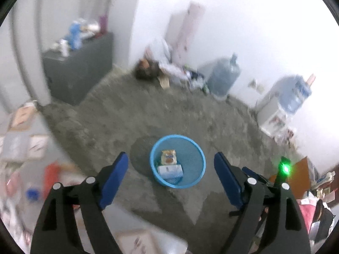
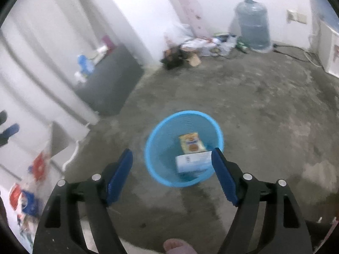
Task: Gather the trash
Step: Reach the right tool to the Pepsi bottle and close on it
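Note:
A blue plastic bin (image 1: 196, 148) stands on the grey concrete floor, also in the right wrist view (image 2: 156, 139). Inside lie a yellow snack packet (image 1: 168, 157) (image 2: 191, 142) and a white and blue box (image 1: 171, 171) (image 2: 193, 161). My left gripper (image 1: 170, 175) is open and empty, held above the bin. My right gripper (image 2: 171, 169) is open and empty, also above the bin, its right finger (image 2: 222, 173) overlapping the bin's rim in the view.
A dark grey cabinet (image 1: 78, 69) (image 2: 110, 80) with clutter on top stands at the left wall. A trash pile (image 1: 169, 72) (image 2: 197, 44) and a water jug (image 1: 224, 74) (image 2: 253, 25) sit by the far wall. A white dispenser (image 1: 281, 108) stands right. Colourful litter (image 1: 31, 169) (image 2: 31, 190) lies left.

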The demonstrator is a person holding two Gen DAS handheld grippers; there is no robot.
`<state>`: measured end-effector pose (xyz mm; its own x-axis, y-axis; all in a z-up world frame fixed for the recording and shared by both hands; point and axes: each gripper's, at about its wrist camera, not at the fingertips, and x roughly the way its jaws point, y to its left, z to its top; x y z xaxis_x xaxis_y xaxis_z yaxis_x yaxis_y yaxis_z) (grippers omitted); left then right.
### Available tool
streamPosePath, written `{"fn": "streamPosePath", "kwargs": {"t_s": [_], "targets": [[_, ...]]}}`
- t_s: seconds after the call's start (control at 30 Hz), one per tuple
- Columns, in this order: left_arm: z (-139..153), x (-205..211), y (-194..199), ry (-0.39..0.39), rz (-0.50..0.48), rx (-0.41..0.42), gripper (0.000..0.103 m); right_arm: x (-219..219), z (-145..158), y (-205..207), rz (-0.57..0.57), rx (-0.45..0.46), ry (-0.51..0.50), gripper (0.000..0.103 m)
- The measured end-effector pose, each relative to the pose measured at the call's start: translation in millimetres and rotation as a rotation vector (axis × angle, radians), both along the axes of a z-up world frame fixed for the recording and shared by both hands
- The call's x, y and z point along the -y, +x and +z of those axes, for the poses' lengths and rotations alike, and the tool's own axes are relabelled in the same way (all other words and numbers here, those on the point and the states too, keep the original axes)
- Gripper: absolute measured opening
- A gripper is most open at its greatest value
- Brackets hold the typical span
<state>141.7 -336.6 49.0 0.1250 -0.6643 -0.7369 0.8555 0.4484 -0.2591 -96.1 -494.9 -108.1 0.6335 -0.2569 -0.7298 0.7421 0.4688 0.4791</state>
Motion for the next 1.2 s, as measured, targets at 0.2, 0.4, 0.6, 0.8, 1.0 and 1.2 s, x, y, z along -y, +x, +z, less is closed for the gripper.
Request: {"fn": "streamPosePath", "kwargs": {"t_s": [0.2, 0.4, 0.6, 0.8, 1.0, 1.2], "targets": [[24, -171, -14, -0.148, 0.223, 0.112, 0.083, -40, 32, 38, 0.166, 0.036, 0.002, 0.073], [34, -291, -43, -0.225, 0.363, 0.295, 0.083, -88, 60, 87, 0.342, 0.078, 0.005, 0.073], [5, -355, -41, -0.202, 0.394, 0.320, 0.083, -135, 72, 139, 0.506, 0.115, 0.053, 0.073], [-27, -370, -14, -0.167, 0.409, 0.283, 0.083, -179, 72, 180, 0.617, 0.158, 0.172, 0.073], [-39, -351, 10, -0.097, 0.387, 0.378, 0.083, -205, 60, 213, 0.682, 0.190, 0.305, 0.073], [-58, -334, 37, 0.026, 0.356, 0.404, 0.066, -221, 48, 235, 0.715, 0.195, 0.391, 0.073]]}}
